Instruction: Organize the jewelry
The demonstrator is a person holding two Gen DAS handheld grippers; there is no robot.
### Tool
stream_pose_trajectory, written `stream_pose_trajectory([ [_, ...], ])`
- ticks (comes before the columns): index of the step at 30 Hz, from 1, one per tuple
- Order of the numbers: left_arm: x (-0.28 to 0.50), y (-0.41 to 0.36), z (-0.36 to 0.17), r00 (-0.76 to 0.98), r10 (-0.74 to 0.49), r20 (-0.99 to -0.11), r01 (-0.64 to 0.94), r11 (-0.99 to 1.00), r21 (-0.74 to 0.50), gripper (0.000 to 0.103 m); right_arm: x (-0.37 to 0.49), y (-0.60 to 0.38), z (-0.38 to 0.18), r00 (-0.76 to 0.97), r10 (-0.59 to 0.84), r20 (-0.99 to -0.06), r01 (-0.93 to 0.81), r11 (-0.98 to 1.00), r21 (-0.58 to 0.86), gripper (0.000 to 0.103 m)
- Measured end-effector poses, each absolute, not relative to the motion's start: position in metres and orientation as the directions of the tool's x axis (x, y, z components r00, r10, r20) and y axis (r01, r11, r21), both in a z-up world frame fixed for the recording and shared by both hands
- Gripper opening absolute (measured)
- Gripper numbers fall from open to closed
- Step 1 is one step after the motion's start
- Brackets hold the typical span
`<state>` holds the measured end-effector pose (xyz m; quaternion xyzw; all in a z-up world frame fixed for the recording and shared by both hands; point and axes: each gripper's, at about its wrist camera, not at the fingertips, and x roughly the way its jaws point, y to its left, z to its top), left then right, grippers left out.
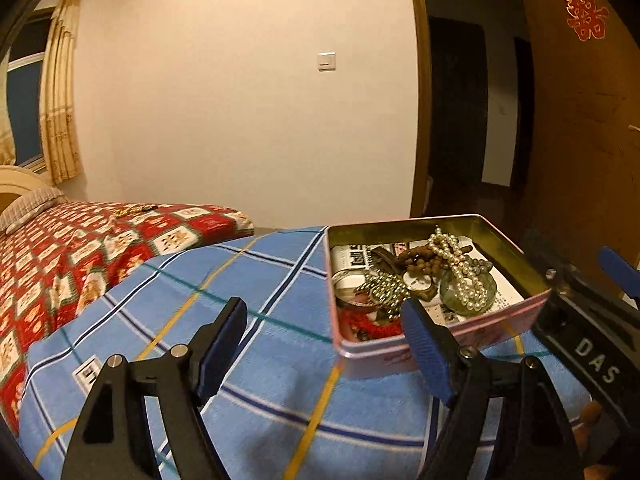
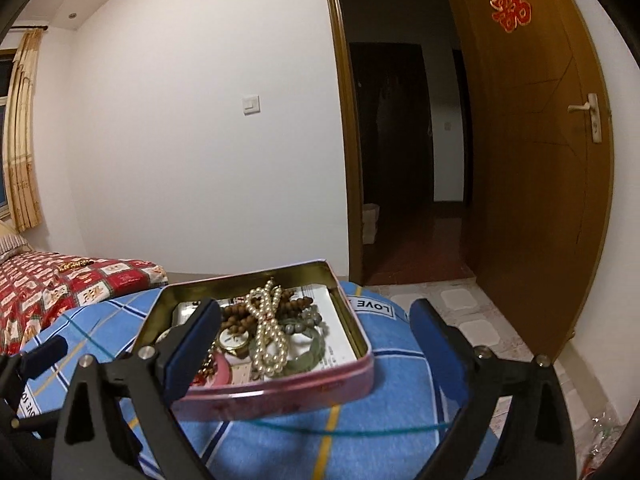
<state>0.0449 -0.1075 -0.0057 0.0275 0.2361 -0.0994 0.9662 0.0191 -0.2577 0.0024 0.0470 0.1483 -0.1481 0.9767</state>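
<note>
One pink tin (image 2: pixel 280 394), lid off, sits on the blue plaid blanket (image 1: pixel 256 400) at the foot end of the bed. Inside I count one pearl necklace (image 2: pixel 269 336) draped on top, one string of brown wooden beads (image 2: pixel 236 312) under it, one gold watch (image 2: pixel 235 343), one green bangle (image 2: pixel 310 354), plus something red (image 1: pixel 376 326) at the near wall of the tin; can't tell what that is. A printed paper (image 2: pixel 334 330) lines the bottom. The pieces lie tangled, touching each other, all inside the tin.

My left gripper (image 1: pixel 324 344) is wide open w/ nothing between its 2 blue pads; its right pad (image 1: pixel 426 354) sits in front of the tin's near wall, and I can't tell whether it touches. My right gripper (image 2: pixel 316 340) is also spread wide & holds nothing; in its view the tin lies between the 2 fingers, pads clear of it. In the left view the right gripper's body, marked DAS, shows at the tin's right side.

Further out: one red patterned quilt (image 1: pixel 60 264) w/ one gold chain (image 1: pixel 134 210) lying on it, well apart from the tin. One light switch (image 2: pixel 251 105) on the wall, one open brown door (image 2: pixel 532 184) w/ one red paper cutout (image 2: pixel 509 0).
</note>
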Motion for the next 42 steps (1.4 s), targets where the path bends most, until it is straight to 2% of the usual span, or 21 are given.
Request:
stream_pose_trajectory([
  [7, 0.022, -0.09, -0.004, 0.891, -0.163, -0.425, 0.176, 0.984, -0.01, 0.079, -0.013, -0.256, 0.004, 0.929, -0.269, -0.253, 0.3, 0.949, 0.093, 0.097],
  [11, 0.008, -0.085, -0.002, 0.908, -0.159, -0.387, 0.169, 0.986, -0.009, 0.08, -0.031, -0.255, 0.007, 0.936, -0.295, -0.193, 0.322, 0.939, 0.124, 0.098],
  [20, -0.007, -0.083, 0.002, 0.927, -0.168, -0.334, 0.179, 0.984, 0.002, 0.088, -0.045, -0.243, 0.012, 0.93, -0.347, -0.121, 0.359, 0.927, 0.108, 0.101],
  [42, -0.009, -0.085, 0.003, 0.928, -0.168, -0.332, 0.183, 0.983, 0.014, 0.089, -0.051, -0.241, 0.012, 0.922, -0.375, -0.094, 0.383, 0.919, 0.093, 0.102],
])
